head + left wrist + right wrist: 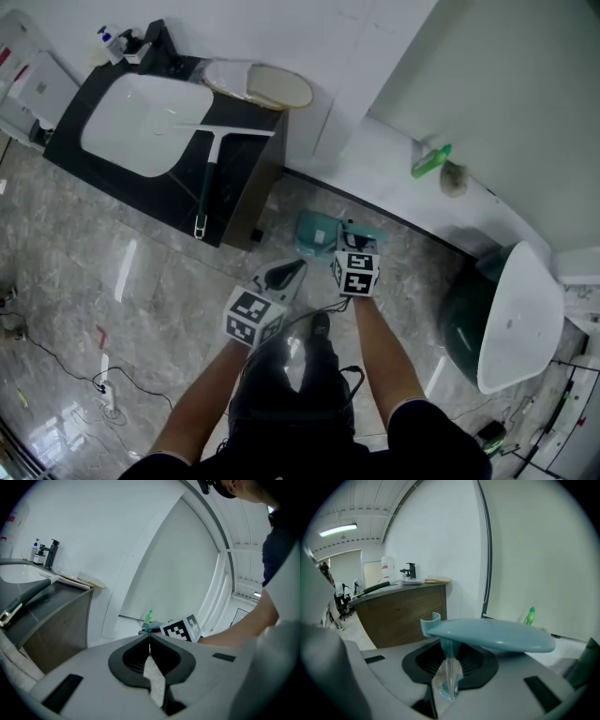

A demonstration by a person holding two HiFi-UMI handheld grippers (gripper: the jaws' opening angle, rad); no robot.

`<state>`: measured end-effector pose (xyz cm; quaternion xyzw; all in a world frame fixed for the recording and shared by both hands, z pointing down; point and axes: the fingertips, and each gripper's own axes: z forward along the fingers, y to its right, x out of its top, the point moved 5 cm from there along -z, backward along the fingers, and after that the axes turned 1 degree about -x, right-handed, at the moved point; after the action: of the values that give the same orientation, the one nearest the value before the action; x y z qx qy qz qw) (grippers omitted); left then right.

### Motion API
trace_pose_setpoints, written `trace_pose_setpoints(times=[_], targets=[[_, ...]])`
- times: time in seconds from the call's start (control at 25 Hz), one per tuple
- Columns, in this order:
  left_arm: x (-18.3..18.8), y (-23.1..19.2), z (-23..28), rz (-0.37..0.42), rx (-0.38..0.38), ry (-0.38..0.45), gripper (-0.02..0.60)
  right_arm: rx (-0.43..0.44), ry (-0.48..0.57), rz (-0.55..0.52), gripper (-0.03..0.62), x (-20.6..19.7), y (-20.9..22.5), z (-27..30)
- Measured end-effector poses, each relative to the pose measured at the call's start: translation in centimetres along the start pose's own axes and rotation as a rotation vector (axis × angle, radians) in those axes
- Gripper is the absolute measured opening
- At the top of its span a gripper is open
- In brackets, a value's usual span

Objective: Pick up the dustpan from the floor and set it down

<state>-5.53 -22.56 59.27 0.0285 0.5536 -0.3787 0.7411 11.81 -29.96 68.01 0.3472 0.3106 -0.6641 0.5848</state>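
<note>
- Two grippers at centre of head view: left gripper (291, 274) lower left, right gripper (352, 236) w/ teal dustpan (315, 234) at its tip.
- Left gripper view: jaws clenched together, nothing btwn, bottom centre.
- Right gripper view: jaws grasping dustpan's handle (449, 665); pan spans centre.

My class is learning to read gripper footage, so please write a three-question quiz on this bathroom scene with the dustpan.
1. True or false: the right gripper is shut on the handle of the dustpan.
2. What does the left gripper hold? A) a cloth B) nothing C) a brush
3. Fill in: the squeegee lies on the black ____.
Key: 1 true; 2 B; 3 counter.
</note>
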Motion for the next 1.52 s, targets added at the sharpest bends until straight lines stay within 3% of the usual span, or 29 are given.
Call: trace_pose_setpoints(times=[0.4,0.64,0.92,1.2,1.52], targets=[[5.3,5.2,-3.5,0.056,0.029,0.062,0.014,0.191,0.097,0.031,0.084,6.8,-2.3,-11.3],[9.1,7.9,-6.3,0.094,0.049,0.129,0.014,0.259,0.2,0.005,0.084,12.0,-3.3,-18.0],[14.1,11.4,-7.8,0.121,0.033,0.229,0.014,0.266,0.313,-0.018,0.084,17.2,-2.5,-24.0],[18.3,13.9,-7.8,0.186,0.003,0.302,0.014,0.261,0.392,-0.048,0.084,21.2,-1.3,-26.2],[19.5,14.4,-7.3,0.206,-0.003,0.317,0.014,0.25,0.387,-0.052,0.084,21.7,-0.5,-26.1]])
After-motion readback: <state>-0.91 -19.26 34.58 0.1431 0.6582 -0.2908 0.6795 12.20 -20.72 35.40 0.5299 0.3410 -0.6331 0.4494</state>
